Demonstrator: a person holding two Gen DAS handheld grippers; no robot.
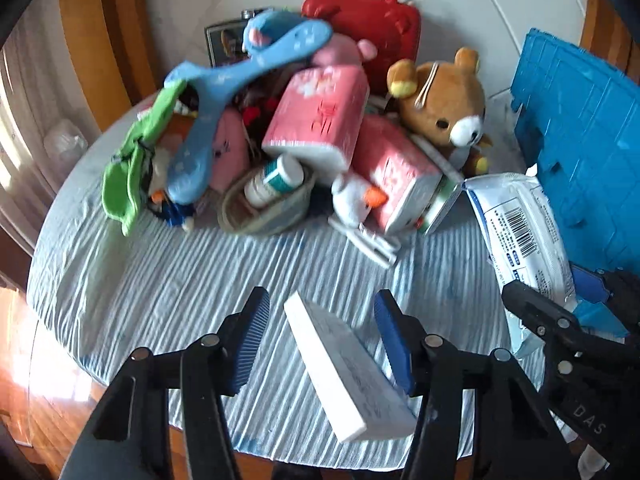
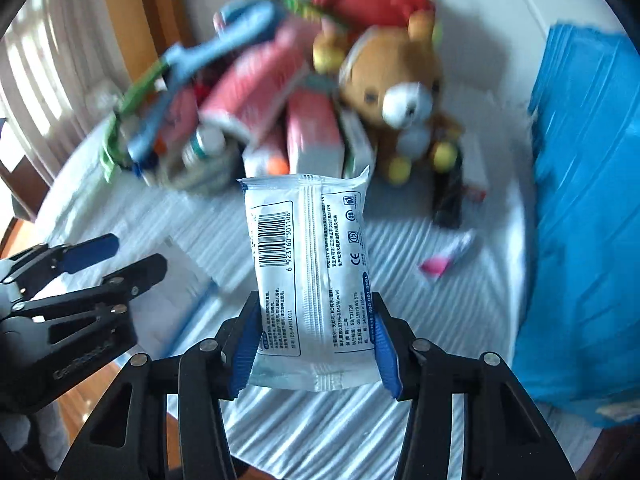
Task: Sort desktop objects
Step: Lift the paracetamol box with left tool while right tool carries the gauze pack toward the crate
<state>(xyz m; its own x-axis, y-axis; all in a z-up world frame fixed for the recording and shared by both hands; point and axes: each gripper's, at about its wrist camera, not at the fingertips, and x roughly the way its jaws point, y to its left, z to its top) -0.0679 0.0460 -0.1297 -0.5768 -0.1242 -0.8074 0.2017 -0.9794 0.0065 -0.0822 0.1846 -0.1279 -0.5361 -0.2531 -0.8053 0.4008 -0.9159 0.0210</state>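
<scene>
My right gripper (image 2: 316, 344) is shut on a white wet-wipes pack (image 2: 310, 264) with a barcode and holds it above the striped cloth; the pack also shows in the left wrist view (image 1: 520, 236). My left gripper (image 1: 324, 336) is open, its blue pads on either side of a flat white box (image 1: 344, 368) that lies on the cloth, not clamped. A heap of objects lies further back: pink tissue packs (image 1: 320, 120), a brown teddy bear (image 1: 440, 104), a blue hairbrush (image 1: 200, 132), a white medicine bottle (image 1: 276, 180) in a small basket.
A blue plastic crate (image 1: 584, 152) stands at the right, also seen in the right wrist view (image 2: 584, 216). A red toy case (image 1: 372, 20) sits behind the heap. A black item (image 2: 448, 196) and a pink wrapper (image 2: 440, 264) lie near the crate. The round table's edge (image 1: 60, 344) is at the left.
</scene>
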